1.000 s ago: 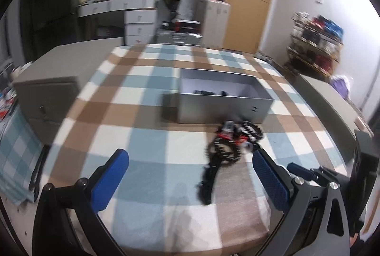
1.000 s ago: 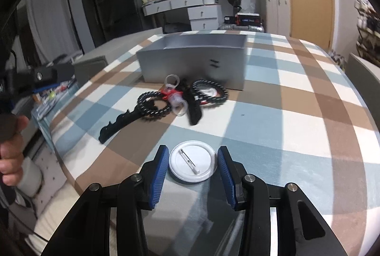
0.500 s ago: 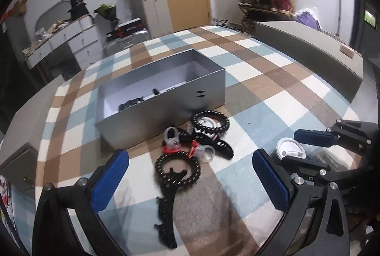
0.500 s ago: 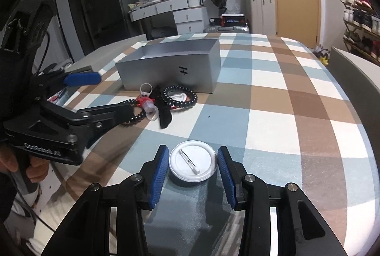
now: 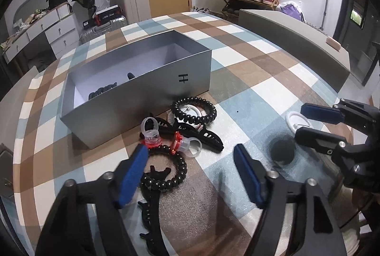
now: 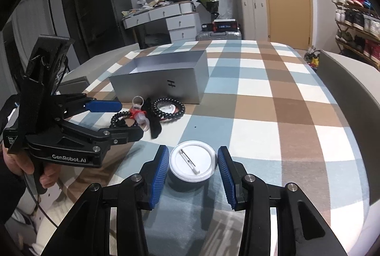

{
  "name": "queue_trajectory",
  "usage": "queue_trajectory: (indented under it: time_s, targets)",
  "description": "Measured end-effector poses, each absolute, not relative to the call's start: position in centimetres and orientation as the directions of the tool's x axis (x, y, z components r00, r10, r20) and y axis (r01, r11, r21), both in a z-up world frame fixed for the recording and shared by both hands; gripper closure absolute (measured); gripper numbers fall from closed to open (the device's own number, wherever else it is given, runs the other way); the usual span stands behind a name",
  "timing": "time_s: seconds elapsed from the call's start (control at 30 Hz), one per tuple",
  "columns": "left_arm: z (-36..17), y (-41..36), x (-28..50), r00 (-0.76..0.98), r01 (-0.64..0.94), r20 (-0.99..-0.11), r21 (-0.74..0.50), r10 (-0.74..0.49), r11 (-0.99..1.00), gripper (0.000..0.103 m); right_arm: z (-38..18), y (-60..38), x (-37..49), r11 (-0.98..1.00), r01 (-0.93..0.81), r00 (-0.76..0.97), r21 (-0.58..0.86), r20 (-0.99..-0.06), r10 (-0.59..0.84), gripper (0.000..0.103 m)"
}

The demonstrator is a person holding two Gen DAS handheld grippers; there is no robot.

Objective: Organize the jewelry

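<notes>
A pile of jewelry lies in front of the open grey box [image 5: 147, 99] [image 6: 163, 85]: two black spiral hair ties [image 5: 166, 173] [image 5: 194, 111], black claw clips [image 5: 209, 137], and clear rings with red stones [image 5: 150, 135] [image 5: 187, 145]. My left gripper [image 5: 190, 161] [image 6: 129, 119] hovers over the near hair tie and rings. Its jaws are closing, with those pieces between them and no pad pressing. My right gripper [image 6: 192, 173] [image 5: 301, 123] is shut on a white pin badge [image 6: 192, 164] [image 5: 295, 119], held a little above the cloth.
The checked tablecloth [image 6: 273, 113] covers the table. Black pieces lie inside the box [image 5: 102, 92]. A second white badge [image 6: 166, 107] sits under the far hair tie. A person's hand [image 6: 21, 163] holds the left gripper. Grey chair backs [image 5: 296, 42] stand beside the table.
My left gripper has swung in over the pile, rolled, and its jaws have narrowed. The right gripper keeps the badge and has barely shifted.
</notes>
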State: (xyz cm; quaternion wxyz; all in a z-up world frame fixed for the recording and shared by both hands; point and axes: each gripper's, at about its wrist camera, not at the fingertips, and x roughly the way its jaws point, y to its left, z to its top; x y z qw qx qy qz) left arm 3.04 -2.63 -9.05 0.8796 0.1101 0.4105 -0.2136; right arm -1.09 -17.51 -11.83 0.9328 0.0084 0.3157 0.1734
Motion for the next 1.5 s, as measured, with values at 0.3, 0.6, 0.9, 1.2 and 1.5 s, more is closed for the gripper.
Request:
queue_trajectory:
  time_s: [0.3, 0.6, 0.9, 1.2, 1.5]
  targets:
    - [-9.4, -2.6, 3.6, 0.54, 0.486, -0.777, -0.025, -0.323, 0.873, 0.065, -11.7, -17.5, -1.5, 0.941, -0.317, 0.744, 0.115, -0.586, 0.322, 0.062]
    - [-9.9, -2.3, 4.1, 0.537, 0.481, -0.786, -0.014, -0.307, 0.877, 0.088, -11.5, -17.4, -1.4, 0.939, -0.322, 0.744, 0.119, -0.582, 0.329, 0.061]
    - [-9.9, -2.3, 3.7, 0.548, 0.483, -0.781, 0.005, -0.298, 0.876, 0.097, -11.5, -17.4, -1.5, 0.938, -0.321, 0.737, 0.132, -0.587, 0.335, 0.061]
    - [-8.9, -1.9, 2.8, 0.583, 0.469, -0.754, 0.008, -0.303, 0.883, 0.097, -10.9, -17.3, -1.8, 0.934, -0.329, 0.742, 0.14, -0.573, 0.347, 0.061]
    - [-5.6, -0.2, 0.6, 0.688, 0.382, -0.662, -0.017, -0.297, 0.924, 0.097, -8.9, -17.9, -0.7, 0.897, -0.371, 0.728, 0.239, -0.526, 0.441, 0.061]
